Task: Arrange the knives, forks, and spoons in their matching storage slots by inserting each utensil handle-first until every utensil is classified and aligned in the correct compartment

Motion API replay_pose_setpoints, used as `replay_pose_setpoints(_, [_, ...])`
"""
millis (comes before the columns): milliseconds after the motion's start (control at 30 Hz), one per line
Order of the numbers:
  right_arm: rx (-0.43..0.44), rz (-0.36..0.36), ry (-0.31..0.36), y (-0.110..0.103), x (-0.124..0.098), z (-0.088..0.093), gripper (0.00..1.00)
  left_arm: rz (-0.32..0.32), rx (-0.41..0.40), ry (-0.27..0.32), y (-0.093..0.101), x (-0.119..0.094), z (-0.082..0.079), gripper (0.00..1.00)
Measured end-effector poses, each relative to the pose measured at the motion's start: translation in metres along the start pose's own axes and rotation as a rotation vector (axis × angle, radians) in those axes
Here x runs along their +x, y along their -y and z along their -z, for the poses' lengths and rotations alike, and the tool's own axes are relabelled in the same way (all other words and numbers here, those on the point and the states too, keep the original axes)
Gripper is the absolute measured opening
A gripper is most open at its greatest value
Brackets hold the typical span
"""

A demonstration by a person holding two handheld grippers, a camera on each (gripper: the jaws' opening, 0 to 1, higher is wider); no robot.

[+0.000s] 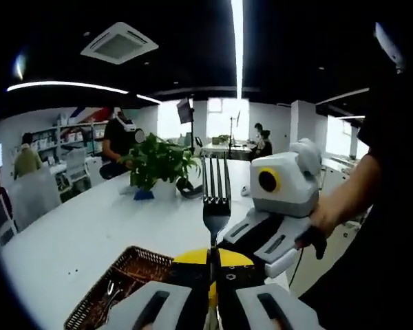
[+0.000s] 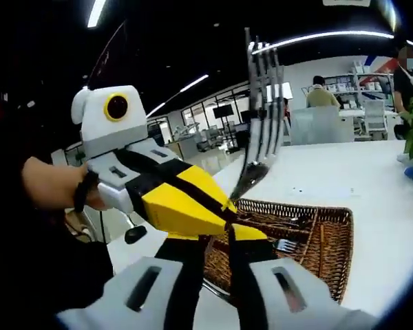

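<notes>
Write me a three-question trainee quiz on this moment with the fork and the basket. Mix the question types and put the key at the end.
1. True or false: the fork stands with its tines pointing away from the jaws that hold it.
2. Multiple choice: what lies on the white table just below the grippers? A) a wicker basket B) a steel pot C) a folded towel
3. Fill in: in the left gripper view, a potted ____ stands on the table behind the fork.

Key
1. True. The left gripper and the right gripper both close on the handle end, tines up.
2. A. It already holds some cutlery.
3. plant
</notes>
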State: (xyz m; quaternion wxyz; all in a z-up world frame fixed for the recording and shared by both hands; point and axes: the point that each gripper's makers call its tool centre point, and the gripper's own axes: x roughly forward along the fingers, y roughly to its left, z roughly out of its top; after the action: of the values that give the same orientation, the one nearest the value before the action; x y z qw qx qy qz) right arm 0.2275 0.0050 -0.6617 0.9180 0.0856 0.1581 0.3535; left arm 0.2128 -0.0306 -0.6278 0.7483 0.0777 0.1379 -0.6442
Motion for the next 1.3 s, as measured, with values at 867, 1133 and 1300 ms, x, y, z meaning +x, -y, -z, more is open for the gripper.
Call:
replay_pose_setpoints(867, [-0.268, -0.119, -0.174, -0.019, 0.010, -0.018, 0.00, -0.110, -0.119, 0.163, -0.011, -0.034, -0.012, 0.01])
replay_pose_setpoints(1133, [-0.331, -0.167, -0.221, -0.028, 0.018, -0.022, 0.00, -0.133, -0.160, 0.178, -0.018, -0.054, -0.009, 0.01])
replay_pose_setpoints(1300, [-0.455, -0.170, -0.225, -0.022, 0.018, -0.031, 0.00, -0.141, -0.154, 0.205, -0.024, -0.053, -0.017, 0.01])
